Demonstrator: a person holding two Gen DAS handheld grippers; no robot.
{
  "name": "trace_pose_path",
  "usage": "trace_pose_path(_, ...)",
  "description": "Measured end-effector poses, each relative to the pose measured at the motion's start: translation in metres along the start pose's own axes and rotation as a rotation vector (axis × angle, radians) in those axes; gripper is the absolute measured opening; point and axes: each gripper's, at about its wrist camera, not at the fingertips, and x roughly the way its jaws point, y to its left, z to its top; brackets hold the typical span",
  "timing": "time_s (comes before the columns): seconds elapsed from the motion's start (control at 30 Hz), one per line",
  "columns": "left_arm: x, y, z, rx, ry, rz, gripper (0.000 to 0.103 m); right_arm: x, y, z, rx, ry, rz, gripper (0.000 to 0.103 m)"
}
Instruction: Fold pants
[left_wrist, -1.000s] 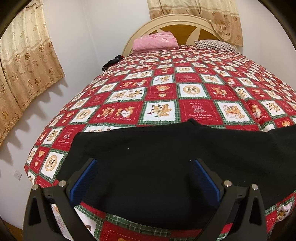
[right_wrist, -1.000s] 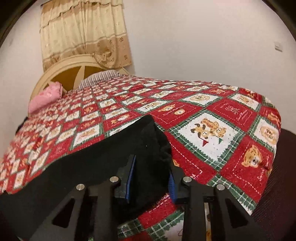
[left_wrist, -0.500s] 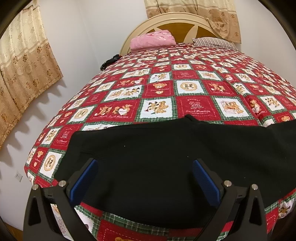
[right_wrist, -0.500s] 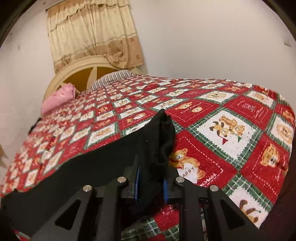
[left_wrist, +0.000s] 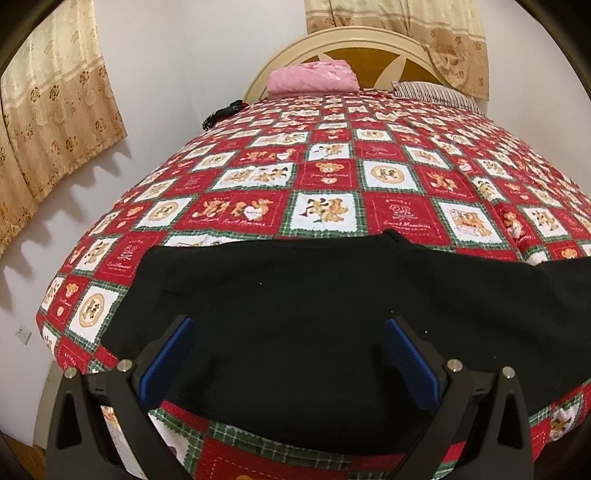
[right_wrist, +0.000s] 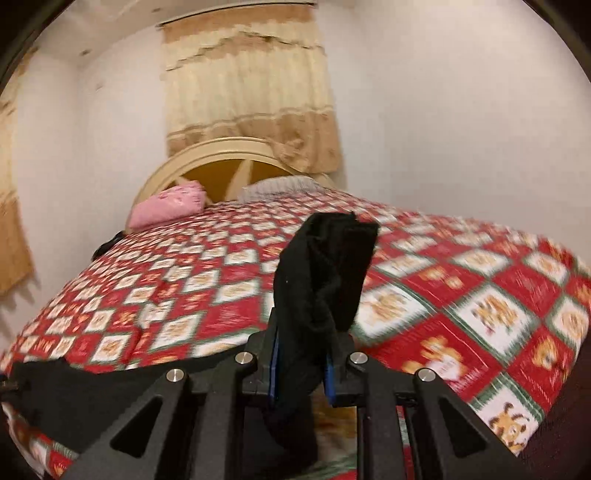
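Black pants (left_wrist: 314, 314) lie spread across the near end of the bed on a red teddy-bear quilt (left_wrist: 332, 177). My left gripper (left_wrist: 290, 354) is open and empty, its blue pads (left_wrist: 168, 358) wide apart just above the near part of the pants. My right gripper (right_wrist: 301, 363) is shut on one end of the pants (right_wrist: 325, 273) and holds it lifted above the quilt (right_wrist: 461, 295); the cloth stands up bunched between the fingers. The rest of the pants (right_wrist: 74, 391) trails to the lower left.
A pink folded blanket (left_wrist: 312, 75) and a striped pillow (left_wrist: 436, 92) lie by the cream headboard (left_wrist: 354, 40). A small black object (left_wrist: 221, 112) sits at the bed's far left edge. Curtains (left_wrist: 55, 110) hang at left; white walls surround the bed.
My right gripper has closed on the pants end and raised it off the quilt. My left gripper has stayed open over the pants, shifting only slightly.
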Motion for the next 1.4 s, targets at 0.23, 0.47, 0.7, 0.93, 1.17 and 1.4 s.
trace_pose_path(0.23,0.003,0.013,-0.001,-0.031,-0.001,-0.006,0.103,-0.018,0.08,0.004,-0.101,-0.018,0.195,0.019)
trace_pose_path(0.47,0.004,0.028,-0.006,-0.06,0.0,-0.004,0.103,-0.009,0.191,-0.045,-0.356,0.043,0.354,0.019)
trace_pose_path(0.7,0.012,0.045,-0.011,-0.1,0.019,-0.001,0.103,0.012,0.249,-0.127,-0.555,0.227,0.463,0.037)
trace_pose_path(0.93,0.021,0.047,-0.013,-0.104,0.039,-0.019,0.103,-0.006,0.243,-0.115,-0.43,0.296,0.719,0.073)
trace_pose_path(1.17,0.026,0.043,-0.014,-0.087,0.045,-0.036,0.103,0.02,0.213,-0.066,-0.144,0.329,0.73,0.015)
trace_pose_path(1.4,0.027,0.047,-0.014,-0.085,0.044,-0.028,0.103,0.049,0.246,-0.079,-0.253,0.357,0.632,0.018)
